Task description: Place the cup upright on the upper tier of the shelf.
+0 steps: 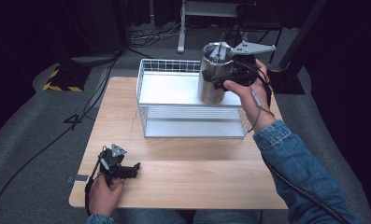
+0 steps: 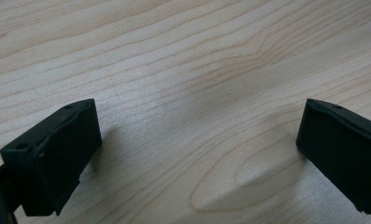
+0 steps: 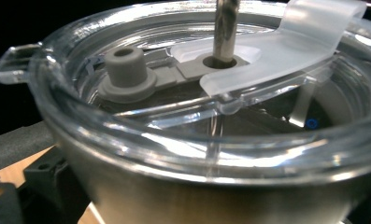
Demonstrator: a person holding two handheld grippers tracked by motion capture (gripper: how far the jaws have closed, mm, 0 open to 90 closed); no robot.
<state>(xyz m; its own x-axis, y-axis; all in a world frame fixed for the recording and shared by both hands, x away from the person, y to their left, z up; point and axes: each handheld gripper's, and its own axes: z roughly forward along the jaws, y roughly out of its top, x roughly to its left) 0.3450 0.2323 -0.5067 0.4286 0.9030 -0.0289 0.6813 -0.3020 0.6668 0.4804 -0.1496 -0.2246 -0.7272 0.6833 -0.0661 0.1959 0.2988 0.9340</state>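
Where the high view looks down on the wooden worktop (image 1: 183,158), a white wire basket (image 1: 192,122) sits toward the far edge, right of centre. The right gripper (image 1: 220,80) is clamped on a steel tumbler (image 1: 212,81), held upright over the basket's far right corner; whether its base touches the basket floor cannot be told. A metal straw (image 1: 220,45) stands up from its top. Near the worktop's near left corner, the left gripper (image 1: 127,169) rests in the person's left hand (image 1: 103,193).

Seen from the left gripper view, its two black jaws stand wide apart over bare wood, gripping nothing.

Closer up, the right gripper view shows the tumbler's clear lid (image 3: 211,140), a grey plug (image 3: 124,70) and the straw (image 3: 225,28) passing through the lid's hole.
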